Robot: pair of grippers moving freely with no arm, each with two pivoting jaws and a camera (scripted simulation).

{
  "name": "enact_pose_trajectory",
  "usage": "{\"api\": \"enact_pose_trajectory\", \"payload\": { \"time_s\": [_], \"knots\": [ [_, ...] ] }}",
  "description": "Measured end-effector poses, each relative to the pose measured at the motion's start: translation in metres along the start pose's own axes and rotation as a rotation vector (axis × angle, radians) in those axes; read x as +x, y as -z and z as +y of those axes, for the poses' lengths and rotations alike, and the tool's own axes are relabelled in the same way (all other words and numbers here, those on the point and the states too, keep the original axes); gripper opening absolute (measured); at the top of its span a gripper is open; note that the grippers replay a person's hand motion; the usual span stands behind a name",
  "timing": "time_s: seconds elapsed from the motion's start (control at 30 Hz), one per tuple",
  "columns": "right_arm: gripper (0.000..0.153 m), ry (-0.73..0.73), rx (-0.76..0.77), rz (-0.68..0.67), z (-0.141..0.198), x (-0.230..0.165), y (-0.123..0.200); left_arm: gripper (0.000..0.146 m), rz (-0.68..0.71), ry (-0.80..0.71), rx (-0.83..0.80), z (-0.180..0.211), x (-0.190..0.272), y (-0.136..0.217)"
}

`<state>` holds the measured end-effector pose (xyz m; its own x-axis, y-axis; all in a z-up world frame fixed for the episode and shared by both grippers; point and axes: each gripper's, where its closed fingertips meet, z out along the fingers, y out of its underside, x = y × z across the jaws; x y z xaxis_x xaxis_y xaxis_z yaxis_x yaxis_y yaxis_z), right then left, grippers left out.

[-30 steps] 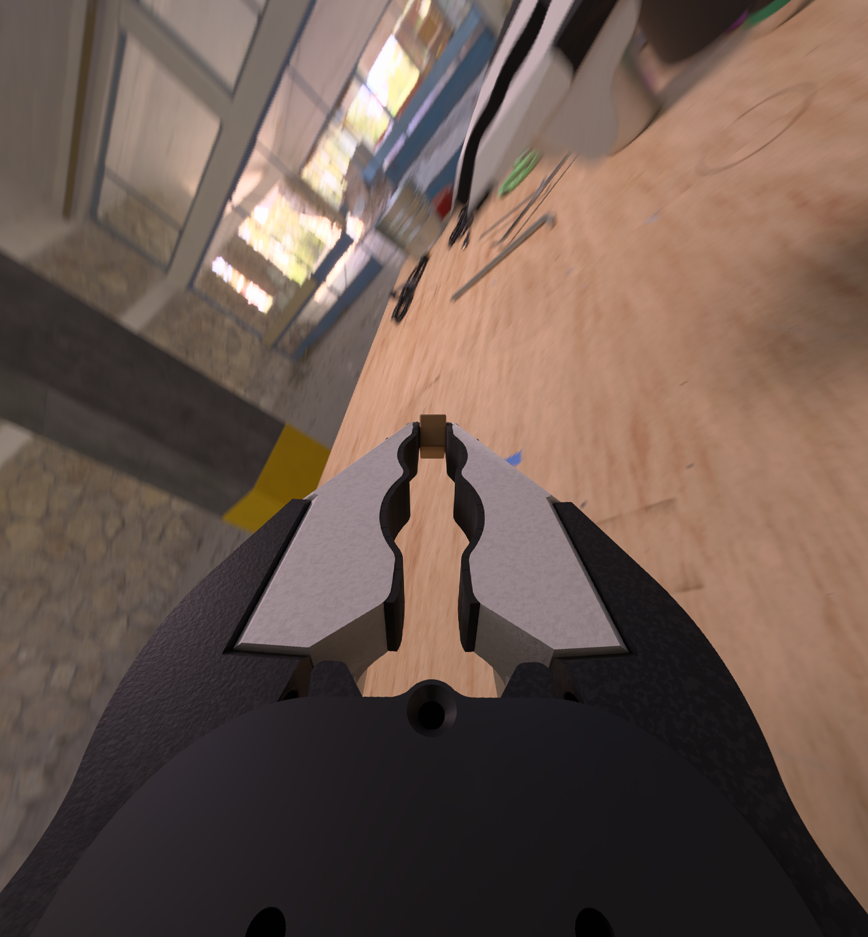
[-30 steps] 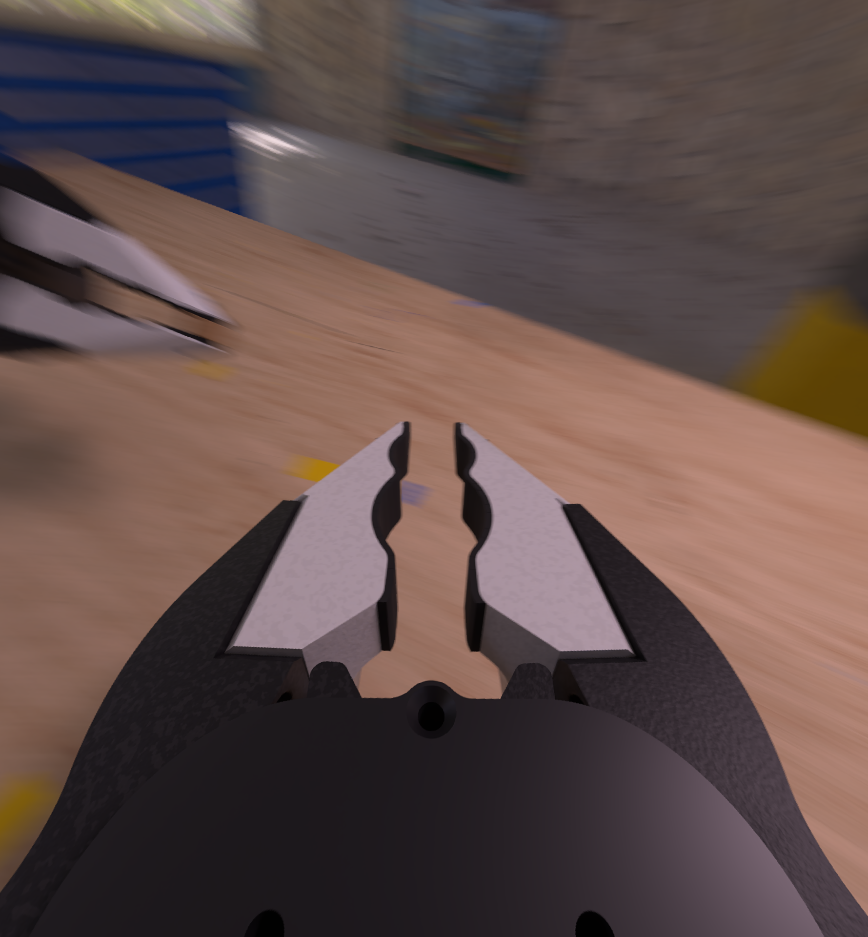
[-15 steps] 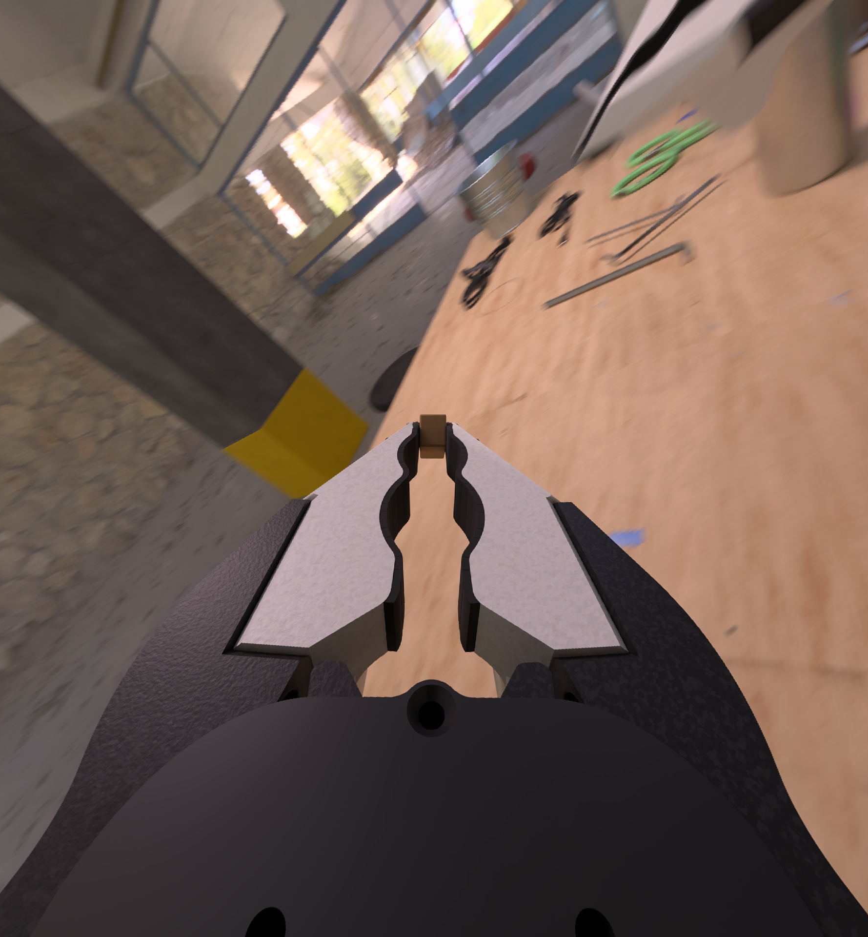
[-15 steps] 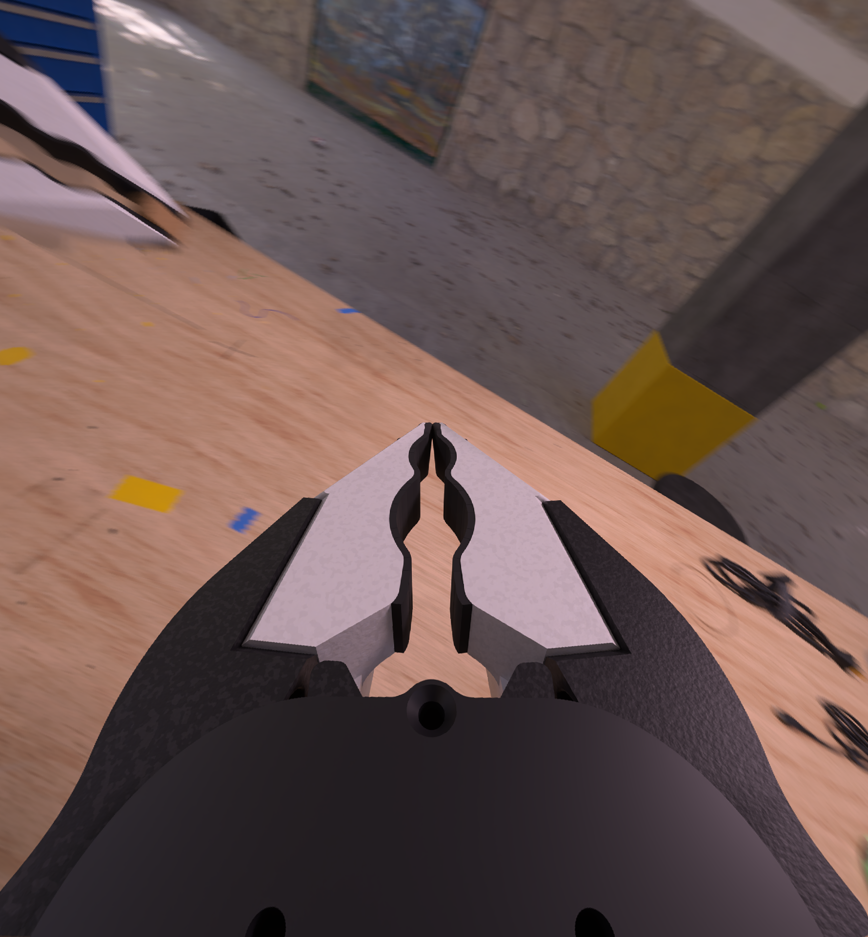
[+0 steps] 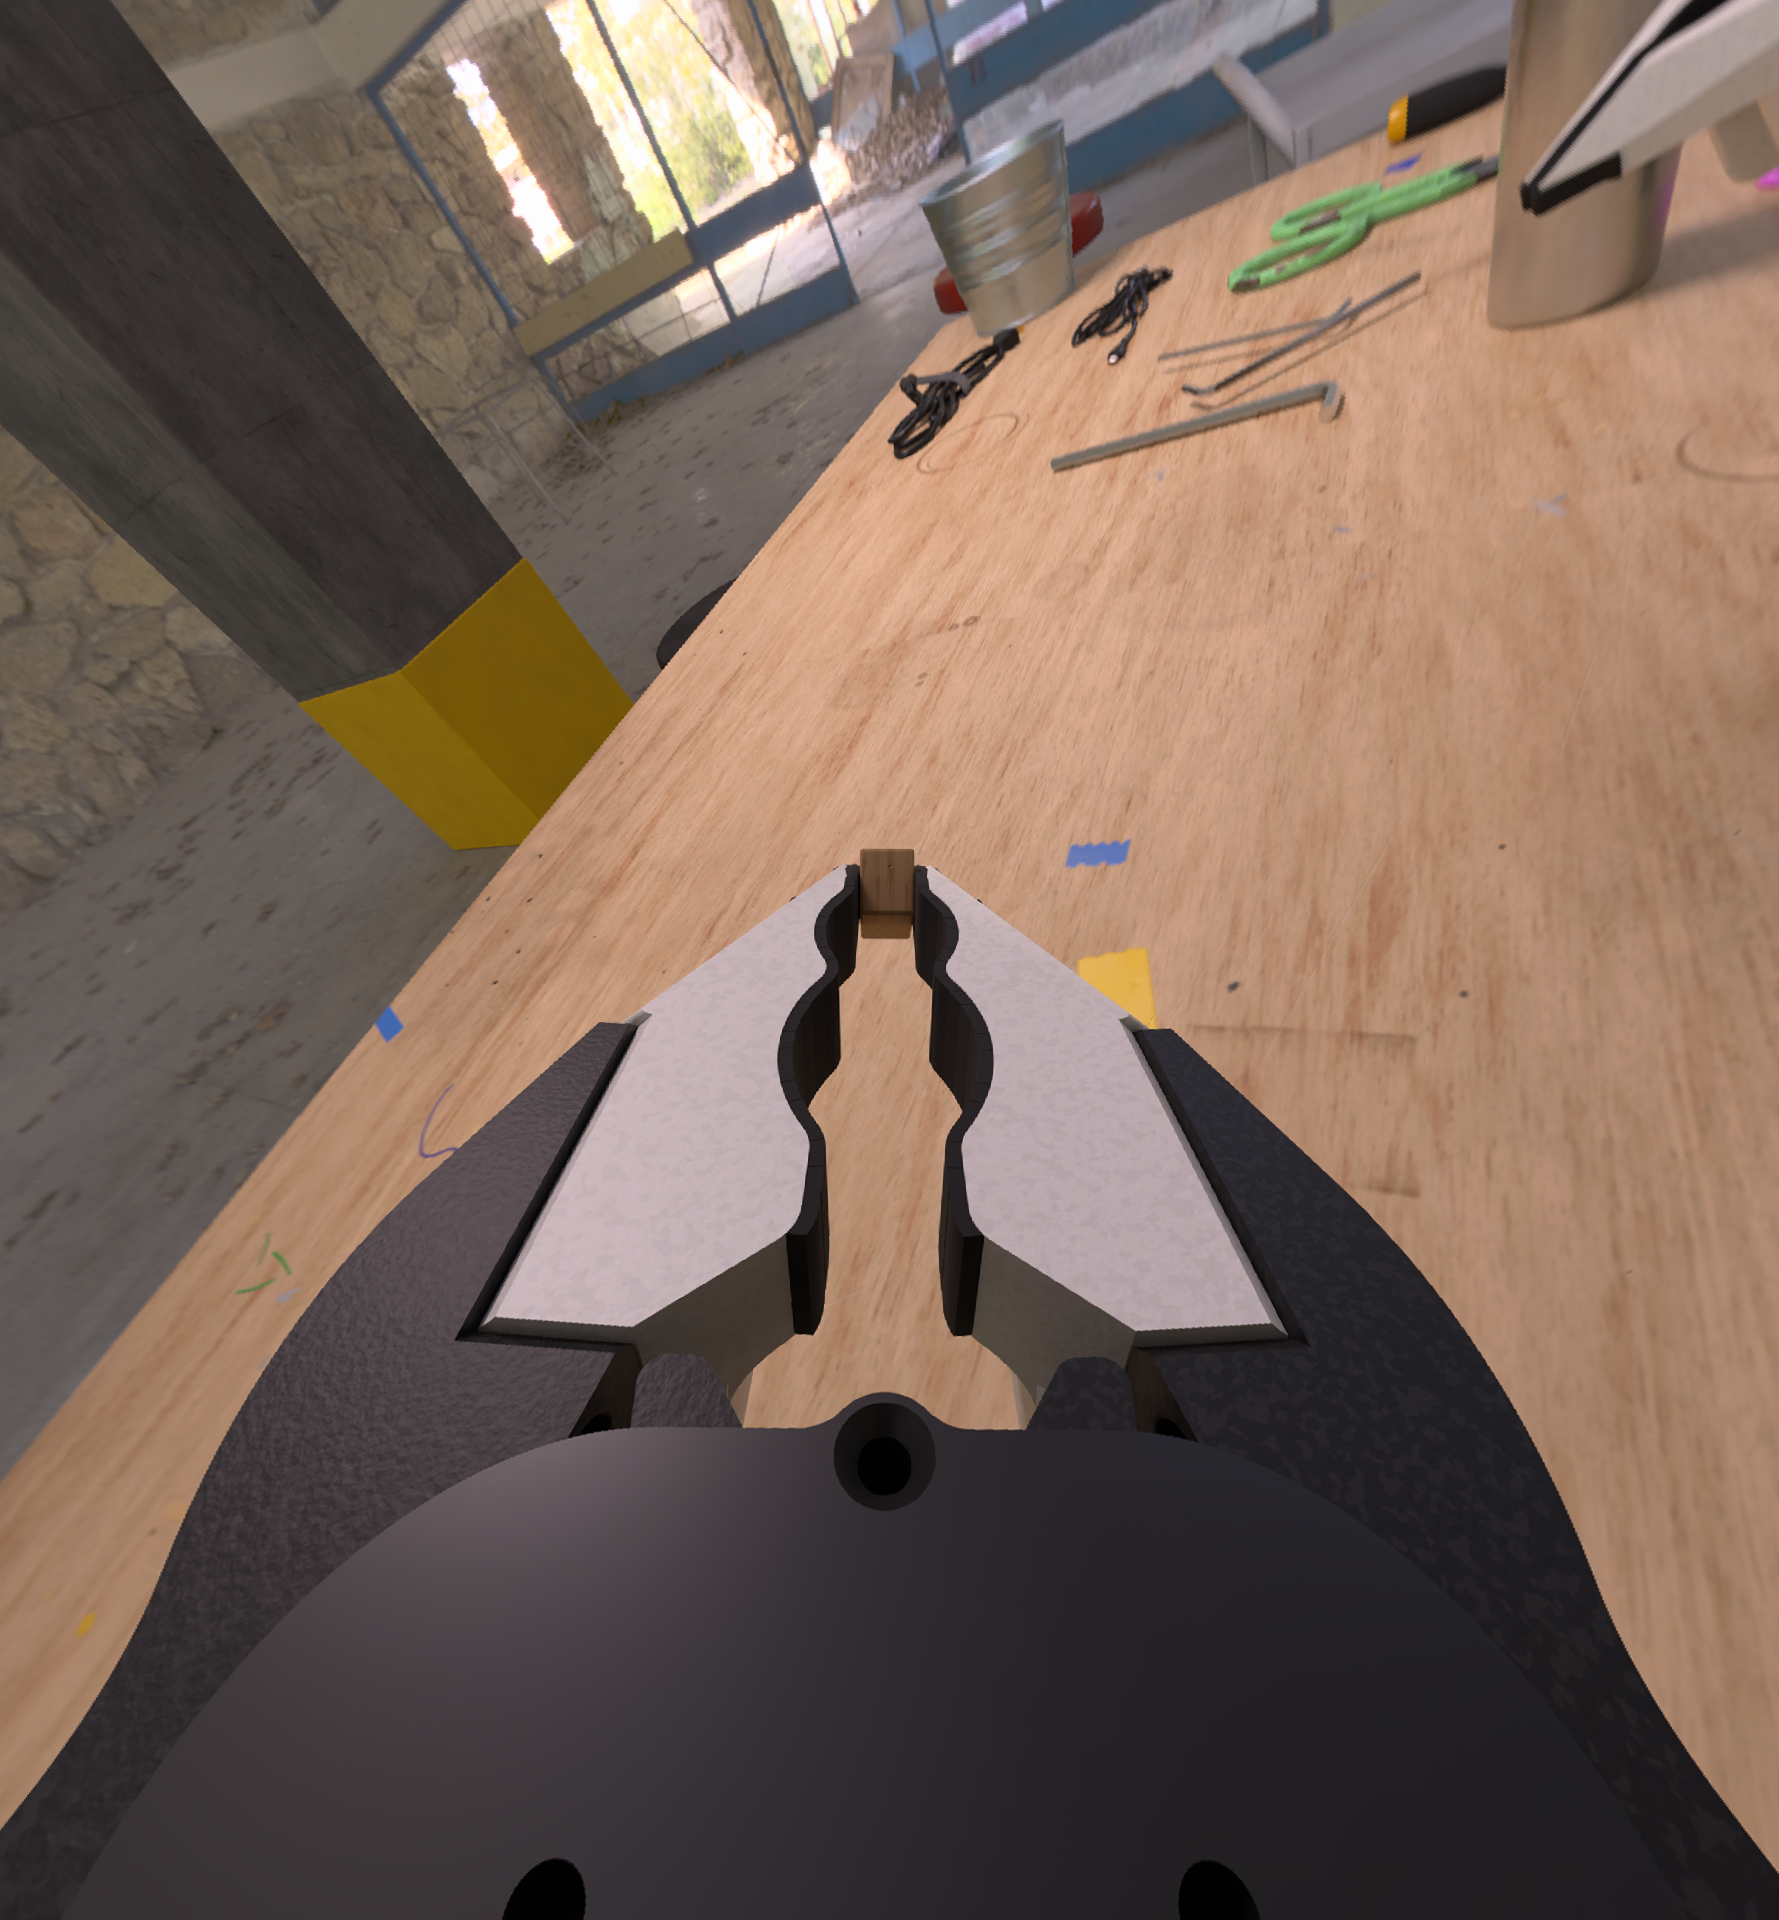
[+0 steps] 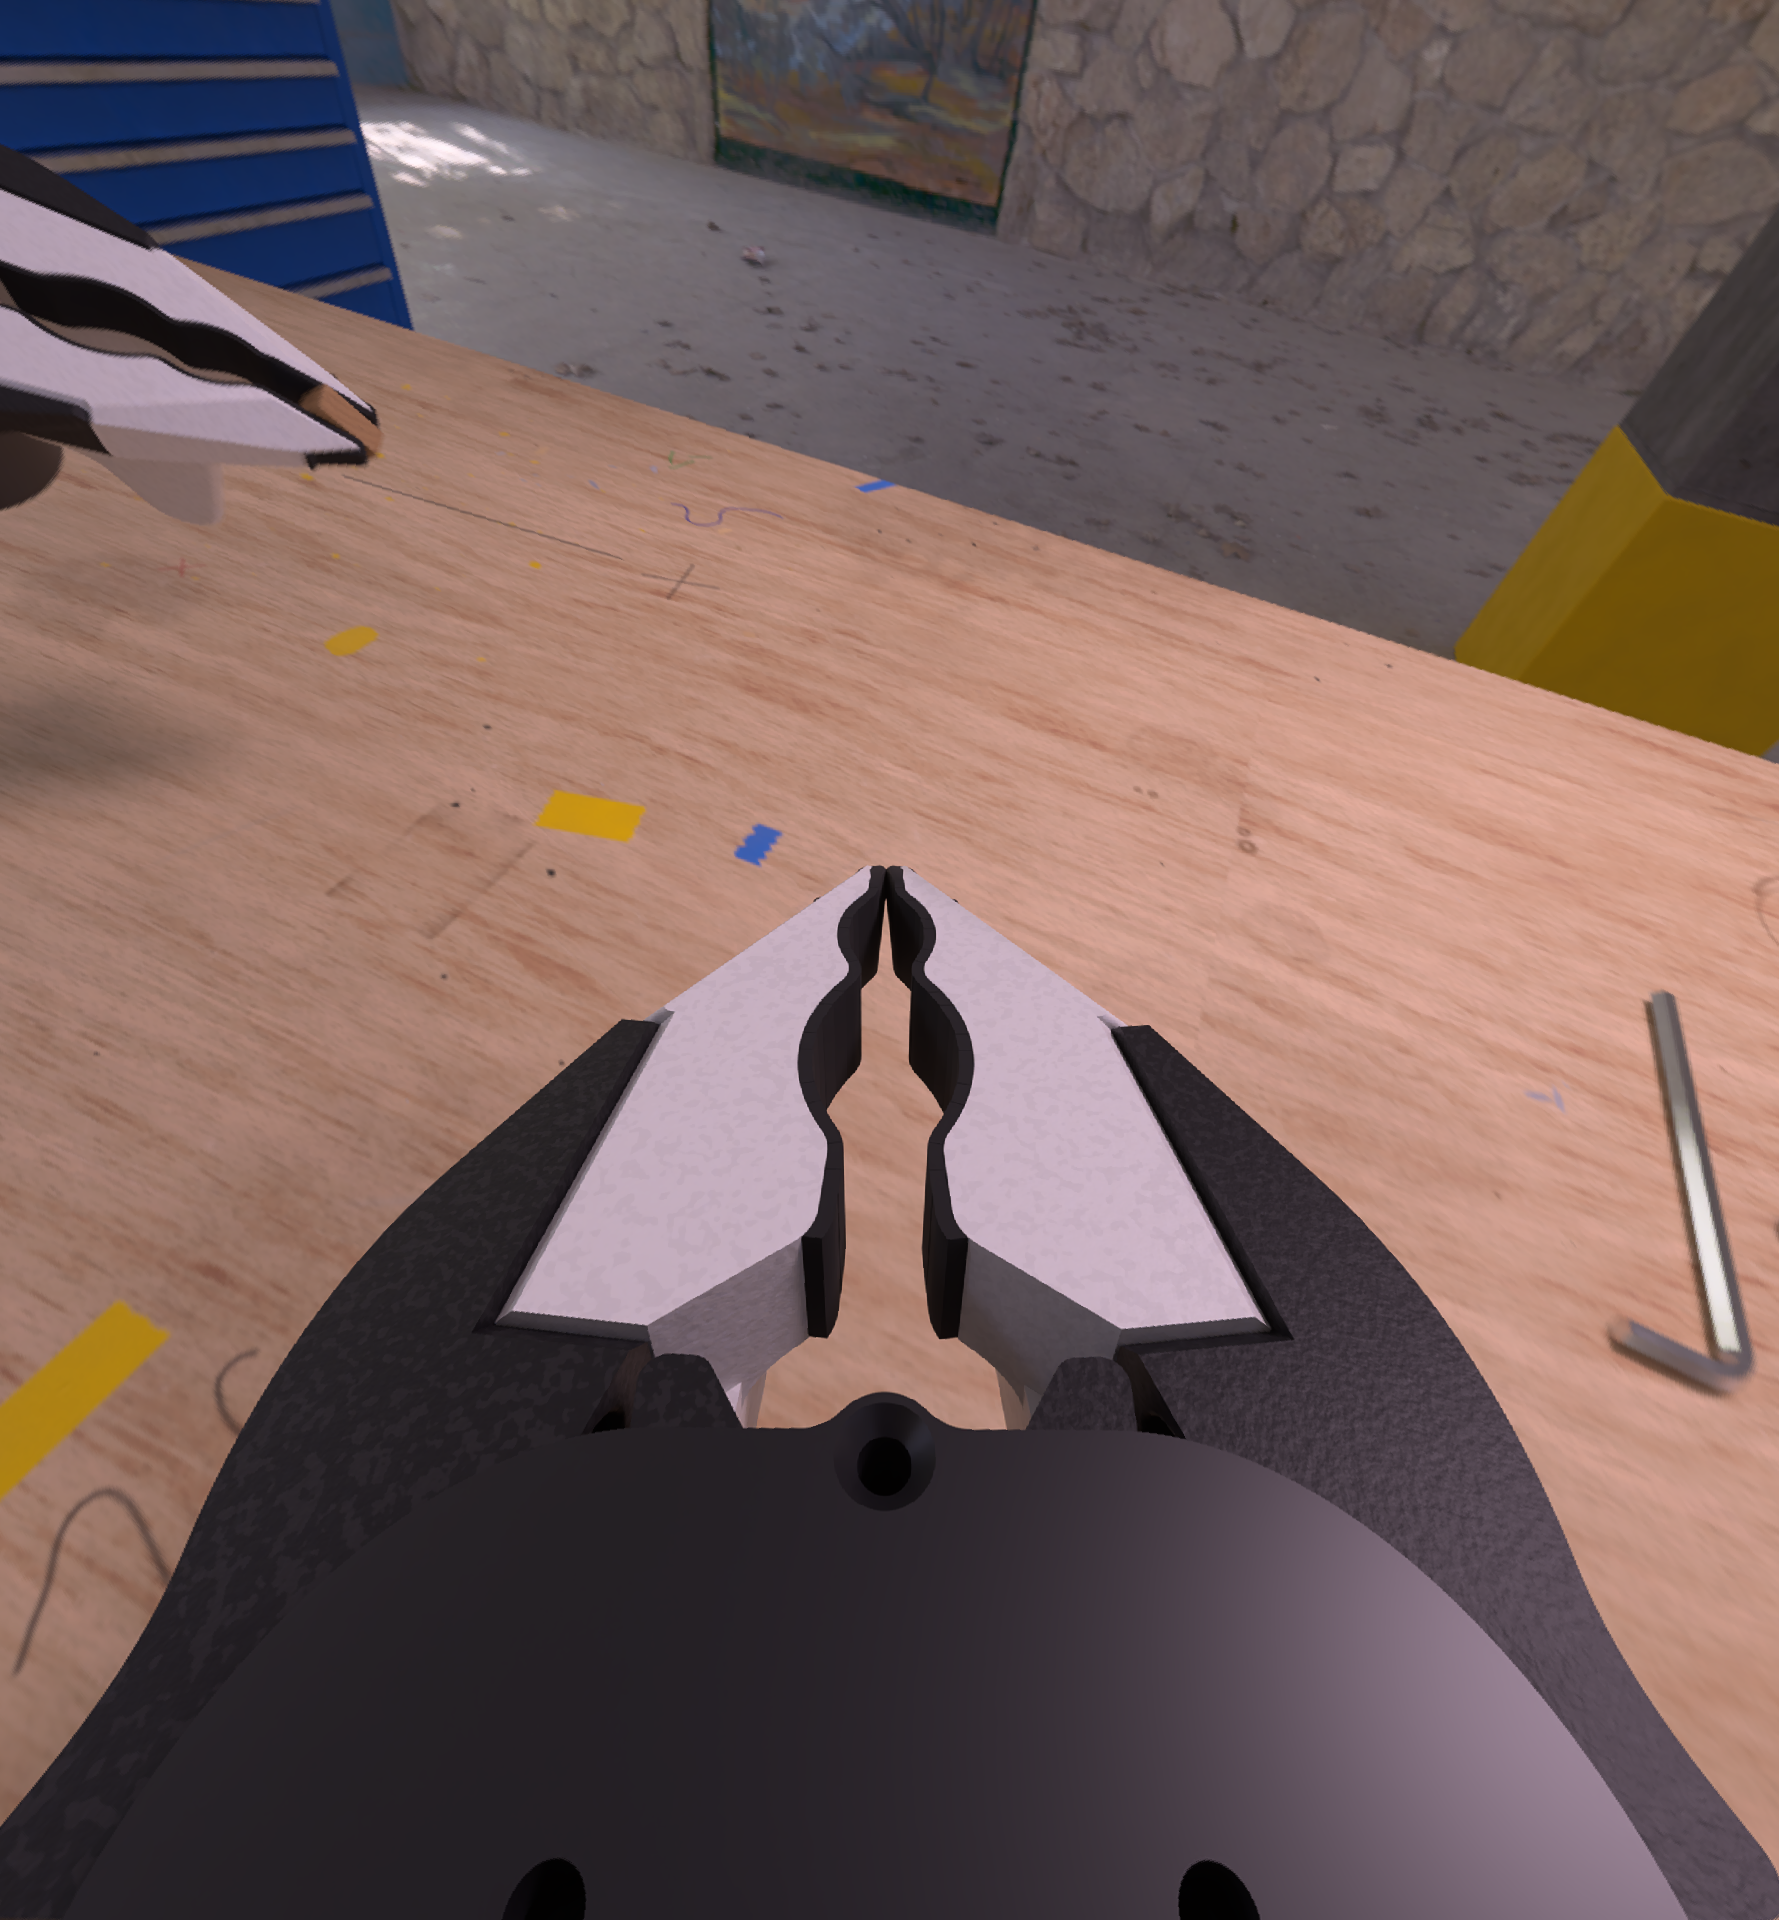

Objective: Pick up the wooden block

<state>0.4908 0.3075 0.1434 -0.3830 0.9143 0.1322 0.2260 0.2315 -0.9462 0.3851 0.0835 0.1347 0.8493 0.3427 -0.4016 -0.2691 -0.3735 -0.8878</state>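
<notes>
Left wrist view shows the small tan wooden block [image 5: 886, 891], square-ended with visible grain, pinched at the very tips of the left claw [image 5: 886, 902] and held above the pale plywood bench [image 5: 1280, 790]. Right wrist view shows the same block [image 6: 345, 414] at the far left, clear of the bench. The right claw [image 6: 883, 883] is closed on nothing, tips touching.

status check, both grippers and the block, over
Left gripper shut on wooden block, block pinched at the fingertips, clear of the table. Right gripper shut, empty. Nothing in the way.
</notes>
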Motion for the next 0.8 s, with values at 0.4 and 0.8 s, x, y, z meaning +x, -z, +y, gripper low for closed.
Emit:
{"api": "enact_pose_trajectory", "payload": {
  "time_s": [0.4,0.8],
  "knots": [
    [0.0,-0.085,-0.013,0.035,0.026,-0.013,0.019,0.009,0.048,0.078,0.002,0.009,0.014,-0.01],
    [0.0,0.075,0.155,-0.045,-0.068,-0.032,-0.03,0.009,0.034,-0.053,0.069,-0.053,-0.006,-0.038]
  ]
}}
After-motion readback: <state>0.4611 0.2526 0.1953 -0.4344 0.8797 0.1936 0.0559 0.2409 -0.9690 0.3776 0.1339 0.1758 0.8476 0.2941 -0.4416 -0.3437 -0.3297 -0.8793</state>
